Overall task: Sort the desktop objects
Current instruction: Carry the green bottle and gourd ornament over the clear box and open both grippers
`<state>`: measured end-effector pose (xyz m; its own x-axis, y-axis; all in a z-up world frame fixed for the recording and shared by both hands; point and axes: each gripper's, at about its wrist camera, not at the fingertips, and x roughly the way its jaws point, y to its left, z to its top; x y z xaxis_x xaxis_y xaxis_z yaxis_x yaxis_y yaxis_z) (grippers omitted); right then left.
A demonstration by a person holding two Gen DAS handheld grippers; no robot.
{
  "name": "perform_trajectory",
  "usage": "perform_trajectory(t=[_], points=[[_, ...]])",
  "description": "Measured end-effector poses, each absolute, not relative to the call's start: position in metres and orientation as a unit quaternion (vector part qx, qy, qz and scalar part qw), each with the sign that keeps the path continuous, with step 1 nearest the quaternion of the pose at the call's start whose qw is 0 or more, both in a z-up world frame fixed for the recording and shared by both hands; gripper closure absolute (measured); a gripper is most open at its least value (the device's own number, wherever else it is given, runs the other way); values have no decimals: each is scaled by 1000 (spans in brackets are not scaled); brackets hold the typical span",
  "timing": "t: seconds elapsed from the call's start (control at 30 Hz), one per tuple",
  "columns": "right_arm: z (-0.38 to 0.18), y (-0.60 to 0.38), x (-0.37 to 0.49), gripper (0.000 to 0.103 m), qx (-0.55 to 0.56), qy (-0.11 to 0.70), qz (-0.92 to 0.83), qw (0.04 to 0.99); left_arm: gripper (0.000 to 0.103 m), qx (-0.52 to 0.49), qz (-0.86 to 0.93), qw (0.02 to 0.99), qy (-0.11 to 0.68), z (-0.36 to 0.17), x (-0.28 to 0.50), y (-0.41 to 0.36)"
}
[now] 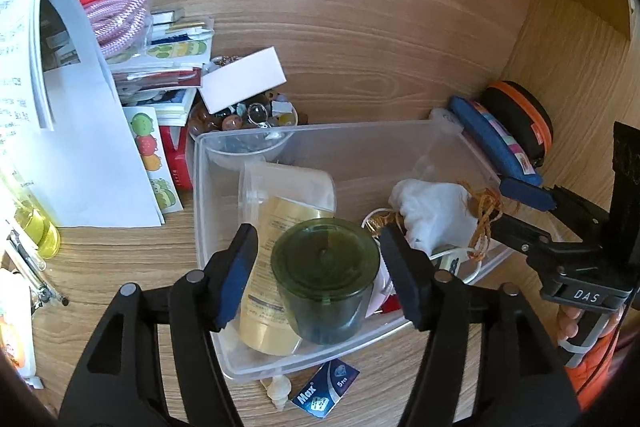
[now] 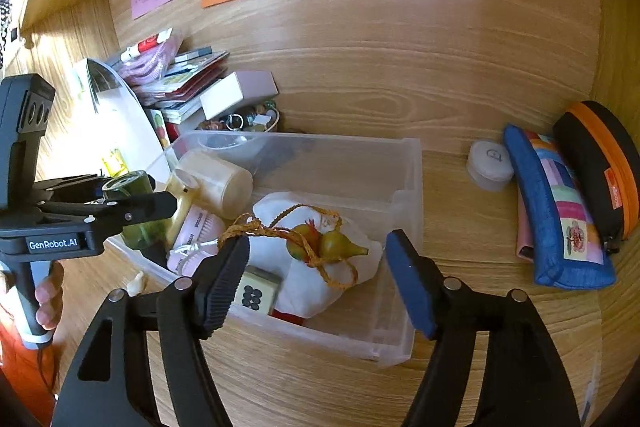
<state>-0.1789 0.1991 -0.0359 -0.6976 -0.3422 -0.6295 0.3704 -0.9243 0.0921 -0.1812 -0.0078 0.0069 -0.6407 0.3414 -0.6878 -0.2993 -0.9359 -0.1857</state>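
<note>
Green glass jar (image 1: 325,281) stands upright in the clear bin (image 1: 320,133), between the left tool's (image 1: 320,275) spread, untouching pads; right tool (image 2: 320,281) spread too.

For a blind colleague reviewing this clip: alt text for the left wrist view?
The open left gripper straddles a green jar standing in a clear plastic bin on a wooden desk, beside a white pouch.

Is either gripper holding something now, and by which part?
Nothing is held. The left gripper stands open around the green jar without touching it; the right gripper is open over the clear box.
</note>
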Motion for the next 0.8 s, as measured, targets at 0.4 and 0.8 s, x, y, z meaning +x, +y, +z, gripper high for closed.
perform_trajectory(t=[0.4, 0.8], points=[[-32, 198, -174, 25, 329, 17, -921, 206, 32, -369, 913, 171, -31, 20, -169, -12], [-17, 183, -143, 24, 319, 26, -921, 224, 10, -319, 939, 127, -4, 48, -121, -33]])
